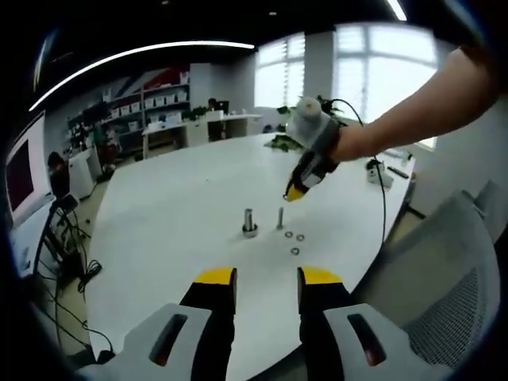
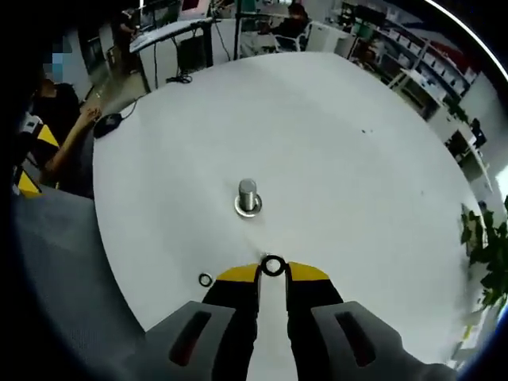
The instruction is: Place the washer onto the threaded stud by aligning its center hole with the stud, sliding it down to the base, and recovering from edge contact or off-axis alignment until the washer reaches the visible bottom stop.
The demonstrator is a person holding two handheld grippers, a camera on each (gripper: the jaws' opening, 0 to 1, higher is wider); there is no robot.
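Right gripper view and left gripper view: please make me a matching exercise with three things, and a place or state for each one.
Things:
1. small silver ring washer
2. grey metal stud
3. left gripper

Places or states:
a. open, holding nothing
b. pinched at the yellow tips of the right gripper
c. upright on the white table

Pairs: 1-b, 2-c, 3-a.

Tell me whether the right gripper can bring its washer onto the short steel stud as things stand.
Probably yes. The right gripper pinches a small steel ring washer at its fingertips, and the short steel stud on its round base stands upright ahead on the white table with nothing between them. The left gripper is well back.
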